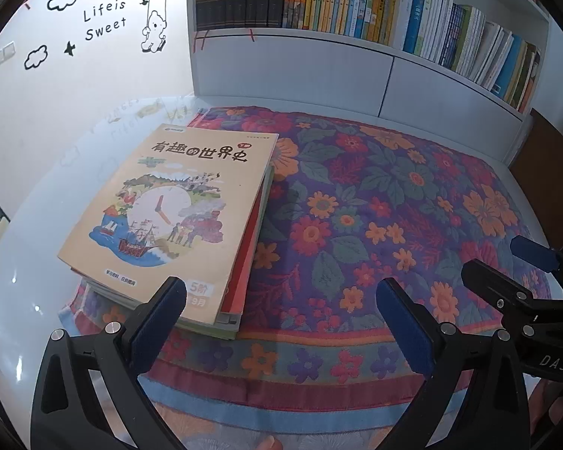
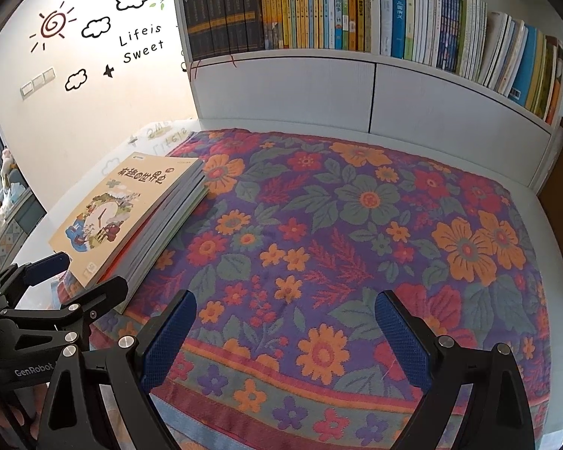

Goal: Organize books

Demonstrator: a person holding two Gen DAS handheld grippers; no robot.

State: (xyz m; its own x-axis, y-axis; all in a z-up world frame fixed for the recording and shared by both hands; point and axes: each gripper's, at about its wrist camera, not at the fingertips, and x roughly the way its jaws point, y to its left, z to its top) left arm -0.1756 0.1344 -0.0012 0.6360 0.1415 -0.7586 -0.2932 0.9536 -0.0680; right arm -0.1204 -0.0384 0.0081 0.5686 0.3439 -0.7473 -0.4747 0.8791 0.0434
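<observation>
A stack of several flat books [image 1: 169,217] lies on the left part of a flowered cloth [image 1: 375,206]; the top one has a tan cover with a clock picture. In the right wrist view the same stack [image 2: 131,221] sits at the left. My left gripper [image 1: 281,296] is open, hovering just in front of the stack's near right corner, nothing between its fingers. My right gripper [image 2: 285,311] is open over bare cloth [image 2: 337,225], to the right of the stack. Each gripper also shows in the other's view: the right gripper [image 1: 506,258] and the left gripper [image 2: 90,273].
A white bookshelf [image 2: 292,86] stands at the back, its shelf packed with upright books [image 2: 319,11] in two compartments. A white wall with cloud and sun stickers [image 2: 75,56] rises at the left. The glossy white tabletop [image 1: 30,262] extends left of the cloth.
</observation>
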